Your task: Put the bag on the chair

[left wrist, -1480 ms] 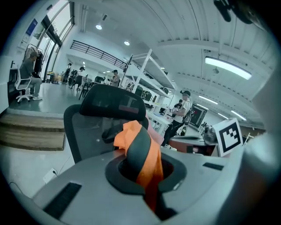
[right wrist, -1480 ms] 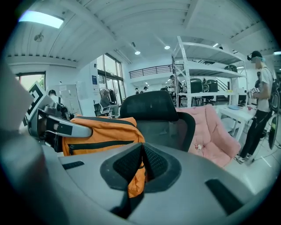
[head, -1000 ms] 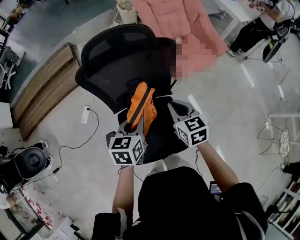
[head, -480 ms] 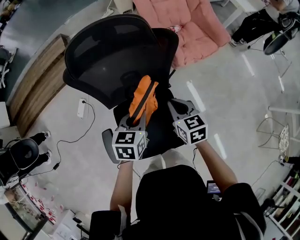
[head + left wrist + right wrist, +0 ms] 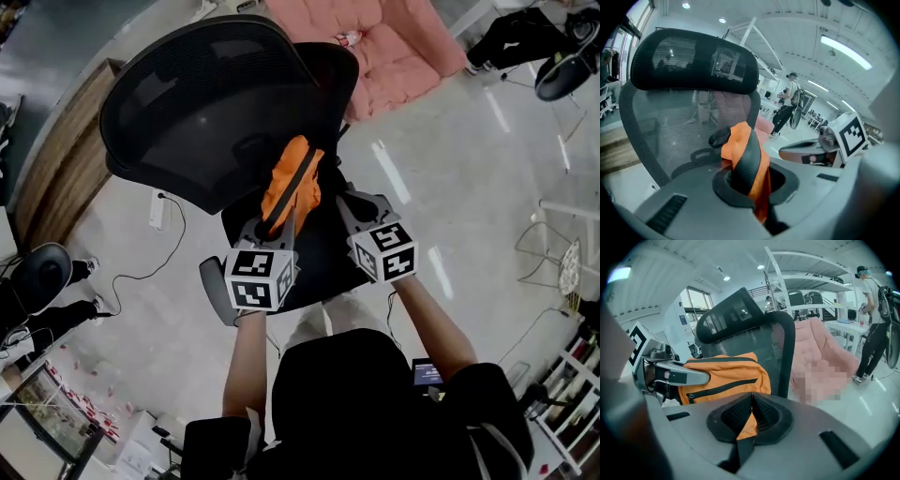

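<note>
Orange bag (image 5: pixel 292 185) is above the seat of the black mesh chair (image 5: pixel 187 103), close before the backrest. On its left the left gripper (image 5: pixel 271 228) has its jaws closed on the bag. On its right the right gripper (image 5: pixel 350 204) has its jaws pinching the bag's fabric and strap.

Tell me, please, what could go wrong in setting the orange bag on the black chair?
The right gripper pinches only a small fold of the bag, so the fabric might slip out early. The left gripper grips a strap edge; letting go unevenly could tip the bag off the chair seat.
</note>
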Tool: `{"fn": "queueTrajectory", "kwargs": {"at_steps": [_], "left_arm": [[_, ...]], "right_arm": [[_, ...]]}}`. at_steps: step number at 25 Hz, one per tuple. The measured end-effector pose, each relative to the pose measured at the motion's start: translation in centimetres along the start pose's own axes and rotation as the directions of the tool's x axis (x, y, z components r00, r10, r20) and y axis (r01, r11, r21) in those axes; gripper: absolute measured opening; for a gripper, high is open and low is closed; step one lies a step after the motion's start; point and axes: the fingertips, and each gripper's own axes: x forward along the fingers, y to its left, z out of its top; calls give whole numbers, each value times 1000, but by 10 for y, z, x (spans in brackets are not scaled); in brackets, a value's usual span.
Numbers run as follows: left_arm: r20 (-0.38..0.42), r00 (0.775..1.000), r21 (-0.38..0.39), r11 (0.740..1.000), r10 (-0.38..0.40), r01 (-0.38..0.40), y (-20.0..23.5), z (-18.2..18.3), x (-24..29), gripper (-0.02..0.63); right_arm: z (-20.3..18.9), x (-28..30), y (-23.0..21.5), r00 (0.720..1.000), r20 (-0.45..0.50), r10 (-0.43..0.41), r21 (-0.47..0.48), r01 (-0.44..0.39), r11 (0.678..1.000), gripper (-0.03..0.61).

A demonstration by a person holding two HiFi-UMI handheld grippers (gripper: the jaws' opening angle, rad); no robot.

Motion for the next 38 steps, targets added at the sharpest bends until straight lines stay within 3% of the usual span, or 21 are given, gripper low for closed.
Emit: {"fn": "queueTrajectory", "kwargs": {"at_steps": [29,38], "left_arm": [[-52,998,-29,999,26,-27,73,-39,60,14],[-72,994,-9,996,83,-84,98,-52,68,17]], "right_arm": [[-34,80,0,989,-134,68,-8,-70,998,2],[-42,98,-1,985,-152,87,-8,-90,996,2]]}}
